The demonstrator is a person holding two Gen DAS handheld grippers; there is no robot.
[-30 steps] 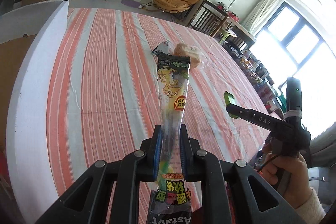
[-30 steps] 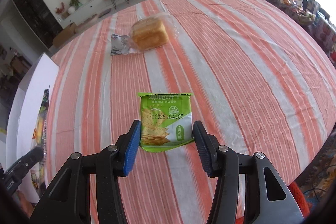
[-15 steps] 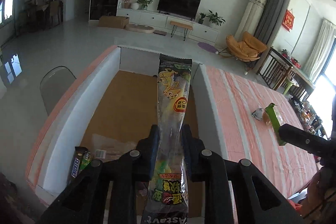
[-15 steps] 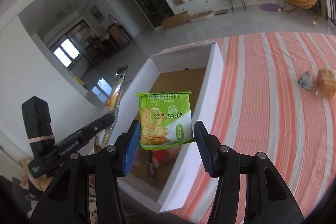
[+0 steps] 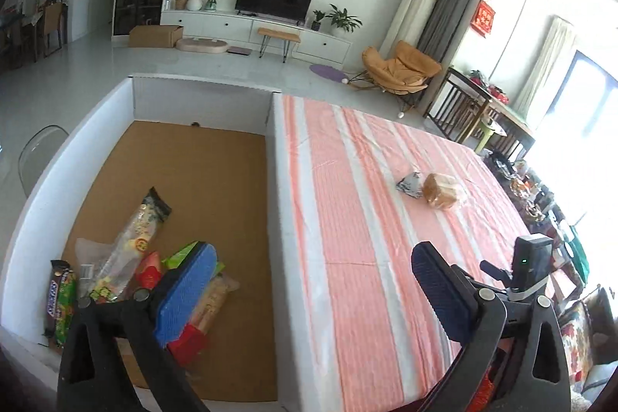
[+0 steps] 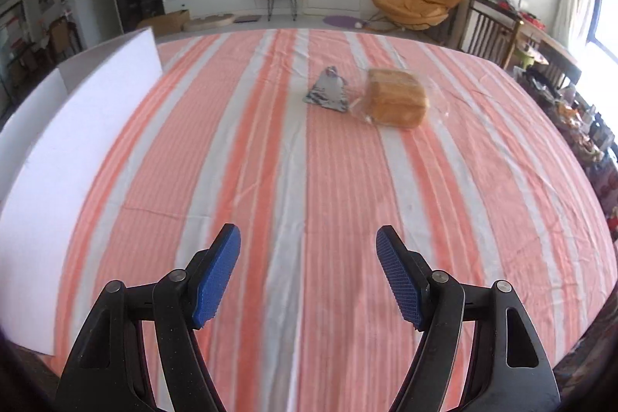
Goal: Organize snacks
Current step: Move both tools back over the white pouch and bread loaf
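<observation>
The left hand-held gripper (image 5: pixel 309 280) hangs over the edge of the white-walled box (image 5: pixel 276 180), its jaws spread wide with nothing between them; they have just been opening. One blue pad (image 5: pixel 185 292) sits over the box's cardboard floor, the other over the striped surface (image 5: pixel 347 219). Below and ahead of the left pad, the long clear snack packet (image 5: pixel 131 242) lies tilted on the box floor, well clear of the jaws. It rests among other snacks piled in the near left corner: a dark candy bar (image 5: pixel 58 292) against the wall, a red packet (image 5: pixel 148 267), and a green packet (image 5: pixel 185 251) partly hidden behind the pad.

The right hand-held gripper (image 6: pixel 309 273) is also spread and empty above the striped surface, its jaws having just been opening. Straight ahead of it and well apart, a wrapped bread loaf (image 6: pixel 396 99) lies on the cloth, with a small silver pouch (image 6: pixel 328 91) just beside it on its left. The box wall (image 6: pixel 77 126) stands to the left of this gripper.
</observation>
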